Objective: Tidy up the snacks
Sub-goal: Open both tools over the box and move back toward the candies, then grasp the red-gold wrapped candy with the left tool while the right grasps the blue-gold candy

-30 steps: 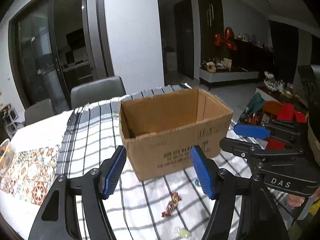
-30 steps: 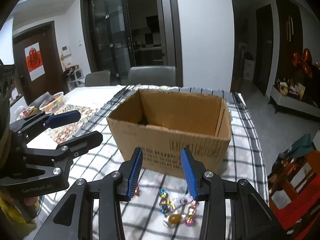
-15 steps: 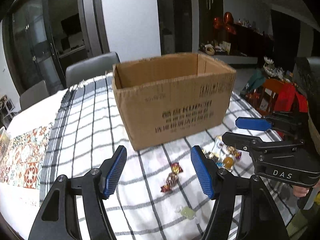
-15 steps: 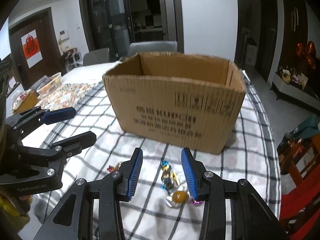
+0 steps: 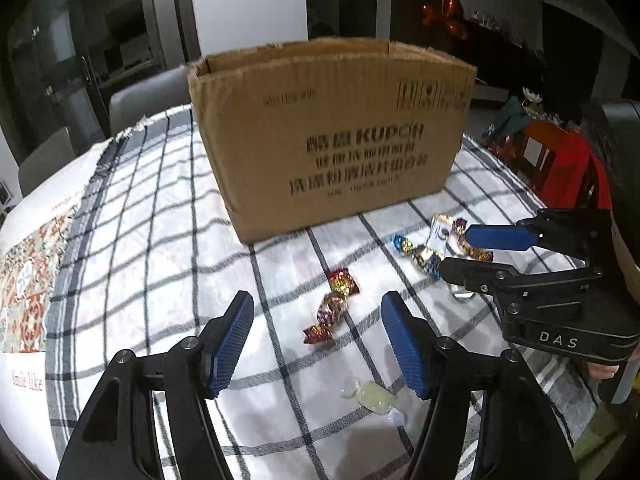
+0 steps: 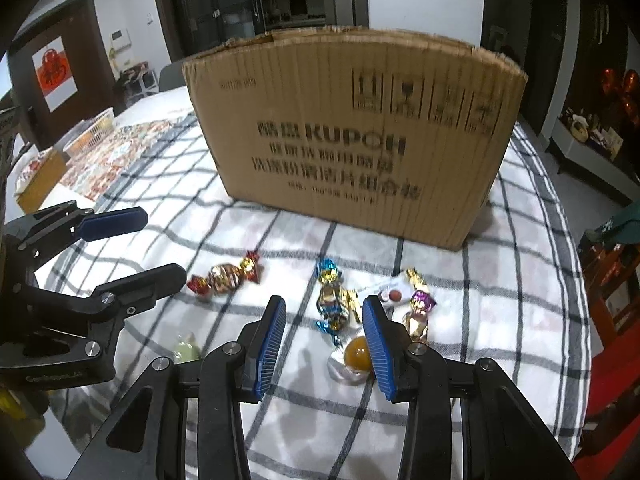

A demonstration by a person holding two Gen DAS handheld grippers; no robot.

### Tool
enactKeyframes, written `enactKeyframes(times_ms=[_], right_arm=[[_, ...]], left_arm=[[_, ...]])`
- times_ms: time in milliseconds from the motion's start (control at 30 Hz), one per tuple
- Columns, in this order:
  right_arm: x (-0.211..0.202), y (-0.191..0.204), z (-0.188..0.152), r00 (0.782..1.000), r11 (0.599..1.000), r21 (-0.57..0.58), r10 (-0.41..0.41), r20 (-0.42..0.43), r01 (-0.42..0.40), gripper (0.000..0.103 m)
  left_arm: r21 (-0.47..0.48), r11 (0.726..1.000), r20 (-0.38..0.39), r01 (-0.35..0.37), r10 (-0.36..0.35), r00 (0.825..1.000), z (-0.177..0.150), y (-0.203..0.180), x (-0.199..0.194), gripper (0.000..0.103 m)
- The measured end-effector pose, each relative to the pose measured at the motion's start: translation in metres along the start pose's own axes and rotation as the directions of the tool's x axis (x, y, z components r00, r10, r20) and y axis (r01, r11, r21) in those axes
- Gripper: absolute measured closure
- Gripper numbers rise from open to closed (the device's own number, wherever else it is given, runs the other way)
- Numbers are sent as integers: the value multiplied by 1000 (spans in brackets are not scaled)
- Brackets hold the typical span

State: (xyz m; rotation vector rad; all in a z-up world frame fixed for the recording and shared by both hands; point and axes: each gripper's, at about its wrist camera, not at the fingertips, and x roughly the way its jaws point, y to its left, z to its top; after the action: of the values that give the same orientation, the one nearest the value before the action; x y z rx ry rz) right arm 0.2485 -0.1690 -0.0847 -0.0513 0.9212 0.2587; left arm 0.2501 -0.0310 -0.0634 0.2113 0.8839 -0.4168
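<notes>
An open brown cardboard box (image 5: pixel 332 132) (image 6: pixel 352 132) stands on the checked tablecloth. Wrapped candies lie in front of it. My left gripper (image 5: pixel 320 340) is open just above the cloth, and a red-gold candy (image 5: pixel 332 306) lies between and just beyond its blue pads. A pale green candy (image 5: pixel 370 392) lies by its right finger. My right gripper (image 6: pixel 324 336) is open over a blue-gold candy (image 6: pixel 332 304), with an orange candy (image 6: pixel 356 354) beside its right pad. A purple-gold candy (image 6: pixel 418 308) and a white packet (image 6: pixel 394 294) lie further right. Neither gripper holds anything.
Left of the checked cloth lies a patterned mat (image 5: pixel 24 280), and a white basket (image 6: pixel 94 128) stands further back. Grey chairs (image 5: pixel 148 96) stand behind the table. Red items (image 5: pixel 560 160) sit beyond the table's right edge. Each gripper shows in the other's view: left gripper (image 6: pixel 160 244), right gripper (image 5: pixel 460 252).
Both grippers have sunk toward the table and tipped downward. The candies now sit close under the pads, and the box's inside is out of sight. Jaw widths look unchanged.
</notes>
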Motion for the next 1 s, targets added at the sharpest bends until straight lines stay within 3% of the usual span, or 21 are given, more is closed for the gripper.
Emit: enactKeyframes(times_ms=[333,600,1000], right_arm=[[22,2,3,999,1000,-14,-1,-47,0,62],[35,-1,6,998,1000,15,10,-62,-9,63],[45,3,7,998,1000,-14,-14,-66,13,81]], left_arm=[[-6,999,-95,52,-53,994,-5,2,37,48],[-16,997,-128,71,-72,989,-3,0,54,54],[-37,996,-147,82,-87,985,-4,2,63,77]])
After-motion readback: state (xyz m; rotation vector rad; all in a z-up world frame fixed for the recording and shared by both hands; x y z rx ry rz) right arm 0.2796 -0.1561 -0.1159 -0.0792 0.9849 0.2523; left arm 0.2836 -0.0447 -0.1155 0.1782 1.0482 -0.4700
